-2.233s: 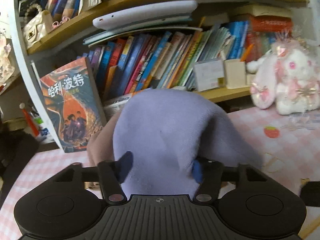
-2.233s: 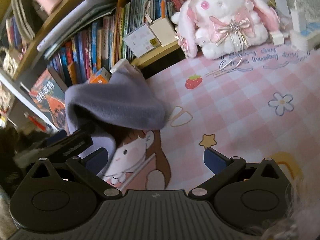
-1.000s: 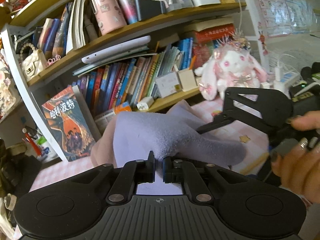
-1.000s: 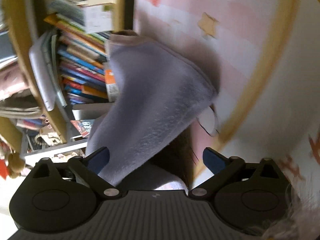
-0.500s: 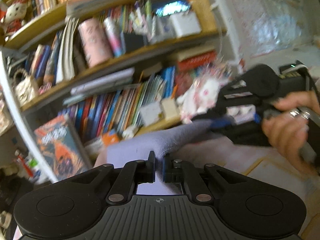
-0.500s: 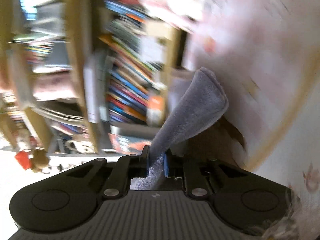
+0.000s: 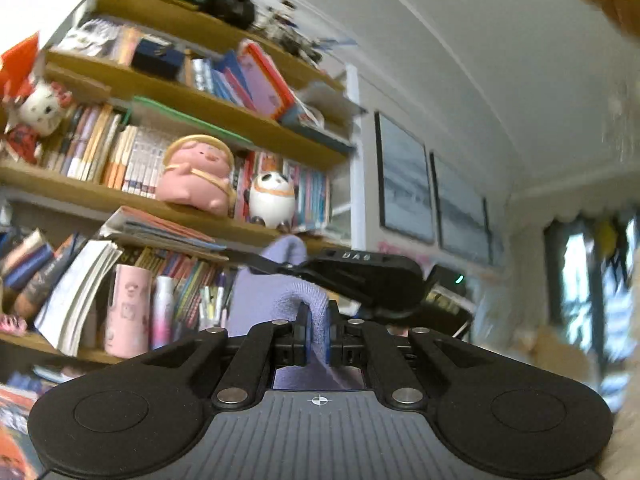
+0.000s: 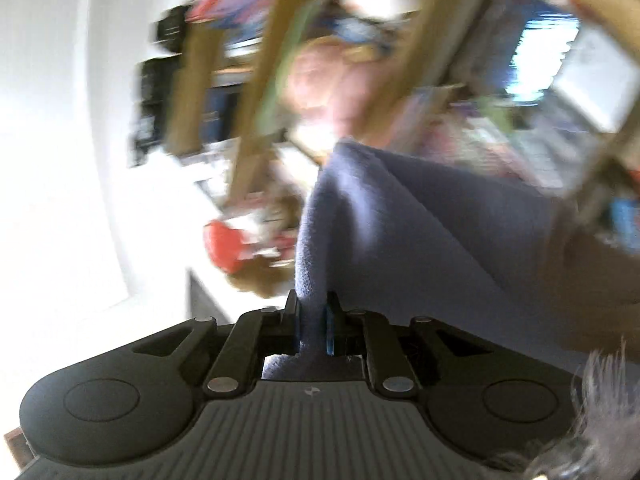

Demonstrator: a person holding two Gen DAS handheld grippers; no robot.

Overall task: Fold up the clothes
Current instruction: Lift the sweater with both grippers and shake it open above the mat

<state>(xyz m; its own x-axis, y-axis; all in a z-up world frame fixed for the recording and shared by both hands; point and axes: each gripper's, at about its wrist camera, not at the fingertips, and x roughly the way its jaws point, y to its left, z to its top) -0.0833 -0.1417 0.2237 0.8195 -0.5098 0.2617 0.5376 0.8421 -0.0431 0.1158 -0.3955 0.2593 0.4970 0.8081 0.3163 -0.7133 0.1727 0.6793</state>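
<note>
A lavender fleece garment [image 7: 262, 300] is held up in the air by both grippers. My left gripper [image 7: 317, 334] is shut on a fold of it, pointing up toward the shelves. My right gripper [image 8: 313, 330] is shut on another edge of the garment [image 8: 420, 232], which spreads to the right in its blurred view. The right gripper's black body [image 7: 360, 278] shows just beyond the left one, close to it, clamping the cloth's upper edge. The table is out of view.
A wooden bookshelf [image 7: 168, 200] full of books fills the left, with a pink pig figure [image 7: 196, 174], a panda figure [image 7: 272, 200] and a pink cup [image 7: 128, 308]. Framed pictures [image 7: 408, 184] hang on the wall; a window [image 7: 592, 280] is at right.
Both grippers, shut on the garment, have lifted it high and tilted upward; the view swung from the table and lower shelves to the upper shelves and ceiling. The right view is motion-blurred.
</note>
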